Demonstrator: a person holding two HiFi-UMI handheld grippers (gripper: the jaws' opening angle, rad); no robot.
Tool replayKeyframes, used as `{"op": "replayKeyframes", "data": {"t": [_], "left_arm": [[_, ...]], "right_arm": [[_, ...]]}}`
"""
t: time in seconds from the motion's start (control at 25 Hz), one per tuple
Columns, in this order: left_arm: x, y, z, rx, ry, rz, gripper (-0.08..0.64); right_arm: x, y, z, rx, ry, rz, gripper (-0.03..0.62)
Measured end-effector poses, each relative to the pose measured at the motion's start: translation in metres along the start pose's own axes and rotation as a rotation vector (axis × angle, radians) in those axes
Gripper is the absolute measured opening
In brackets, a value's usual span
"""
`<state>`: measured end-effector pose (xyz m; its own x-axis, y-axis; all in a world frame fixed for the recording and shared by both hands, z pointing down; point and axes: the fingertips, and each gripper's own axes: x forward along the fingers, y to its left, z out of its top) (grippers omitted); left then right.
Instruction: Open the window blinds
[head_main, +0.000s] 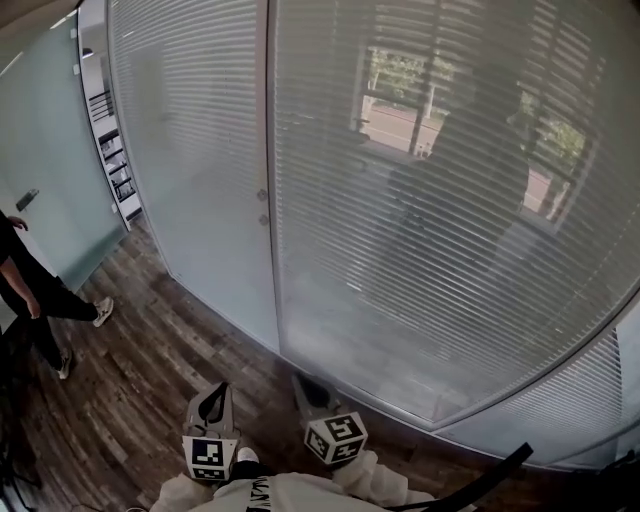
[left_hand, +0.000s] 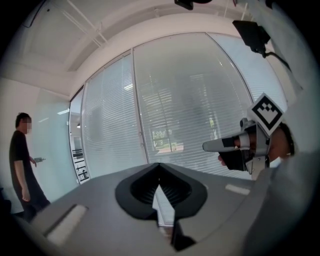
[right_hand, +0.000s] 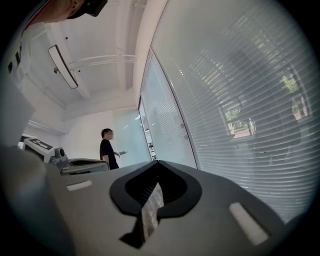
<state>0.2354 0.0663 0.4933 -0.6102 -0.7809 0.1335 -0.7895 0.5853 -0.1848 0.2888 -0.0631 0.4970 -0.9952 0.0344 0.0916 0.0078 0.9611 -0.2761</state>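
L tool (head_main: 214, 392) and R tool (head_main: 308, 384), low centre, above wood floor (head_main: 140, 370): jaws of each pressed together, nothing betw. them. Ahead, apart from both tools, the window blinds (head_main: 430, 200) span the curved glazed wall, fully lowered, with slats near-closed. Far L, a person (head_main: 28, 290) stands by a frosted glass wall (head_main: 50, 150).
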Motion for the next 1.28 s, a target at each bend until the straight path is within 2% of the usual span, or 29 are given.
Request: {"op": "replayKeyframes", "data": {"t": [0.2,0.56,0.8,1.08,1.28], "left_arm": [[0.008,0.014,-0.001,-0.006,0.007,0.024,0.0],[0.044,0.044,-0.027,-0.036,-0.007,0.002,0.0],[0.069,0.086,-0.019,-0.057,-0.004,-0.021,0.0],[0.102,0.148,-0.032,-0.079,0.01,-0.058,0.0],[0.117,0.181,-0.048,-0.085,0.011,-0.097,0.0]], "right_arm": [[0.015,0.001,0.004,-0.007,-0.001,0.018,0.002],[0.058,-0.012,-0.013,-0.025,0.01,-0.022,0.002],[0.105,-0.005,0.005,-0.029,0.022,-0.051,0.002],[0.169,0.006,0.008,-0.036,0.031,-0.098,0.002],[0.194,0.008,-0.001,-0.037,0.03,-0.163,0.002]]}}
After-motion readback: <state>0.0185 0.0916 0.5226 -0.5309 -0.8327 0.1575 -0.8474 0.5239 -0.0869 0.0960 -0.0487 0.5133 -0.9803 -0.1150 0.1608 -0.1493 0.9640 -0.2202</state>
